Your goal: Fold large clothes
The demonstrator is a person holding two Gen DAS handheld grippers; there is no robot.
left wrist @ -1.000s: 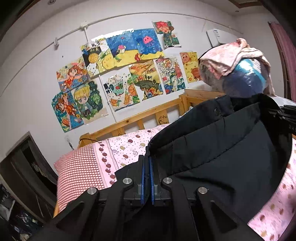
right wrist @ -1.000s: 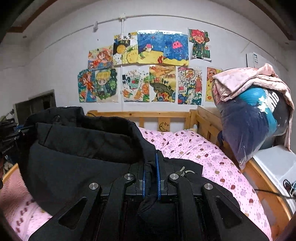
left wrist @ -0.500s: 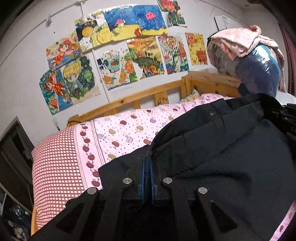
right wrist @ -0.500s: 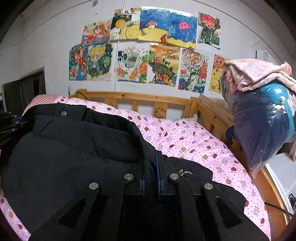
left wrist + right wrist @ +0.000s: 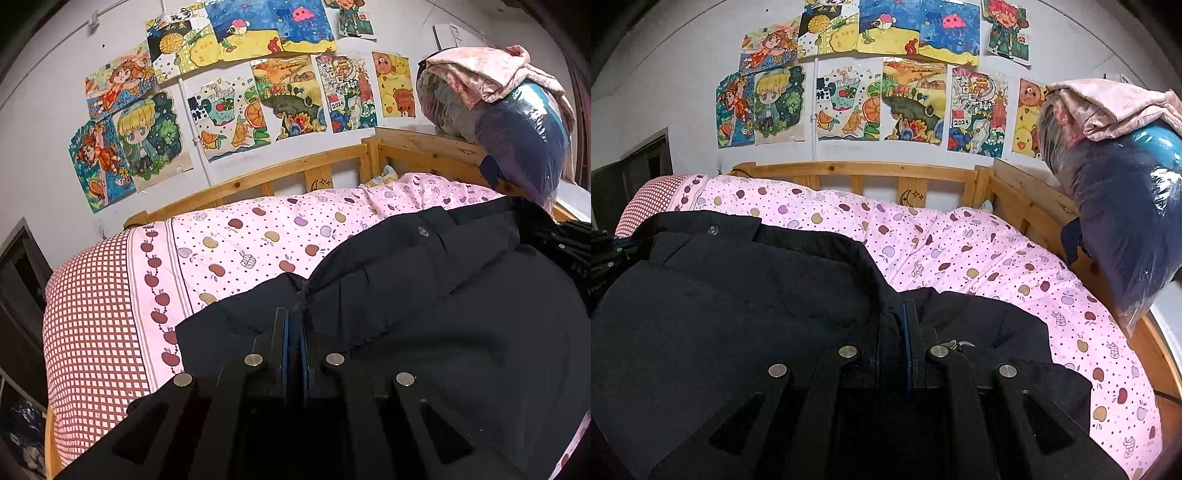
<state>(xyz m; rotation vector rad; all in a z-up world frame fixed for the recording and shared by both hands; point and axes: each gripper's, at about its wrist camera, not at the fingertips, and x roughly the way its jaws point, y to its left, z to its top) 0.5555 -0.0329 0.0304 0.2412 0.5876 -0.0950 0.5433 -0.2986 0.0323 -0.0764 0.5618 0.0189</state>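
One black jacket (image 5: 461,332), padded, lies spread on the bed, gripped at two spots; its long edge runs sideways between the two tongs, collar edge with one silver snap (image 5: 423,231) facing the headboard beyond the tips. Left gripper (image 5: 294,325): jaws nearly together, pinched on a bunched fold of the jacket, fabric sticking out past the tips; most of the jacket sits to its right. Right gripper (image 5: 905,314): jaws narrow too, clamped on the jacket's dark fabric; the bulk lies to its left, and a smaller flap of it with a metal zipper pull (image 5: 958,344) just right of the tips. In the right view the other gripper shows at the far left edge, at the jacket's other end. Under the jacket, one pink quilt (image 5: 979,251) with apple print, ahead of and right of the right tongs. One red-checked pillow (image 5: 88,314) left of the left tongs. One wooden bed frame (image 5: 886,173) beyond both. On the wall above, about ten children's drawings (image 5: 908,99). Far right of both tongs, one plastic-wrapped dark bundle (image 5: 1119,221) rests on the frame's side rail, one pink cloth (image 5: 1108,107) draped on top.
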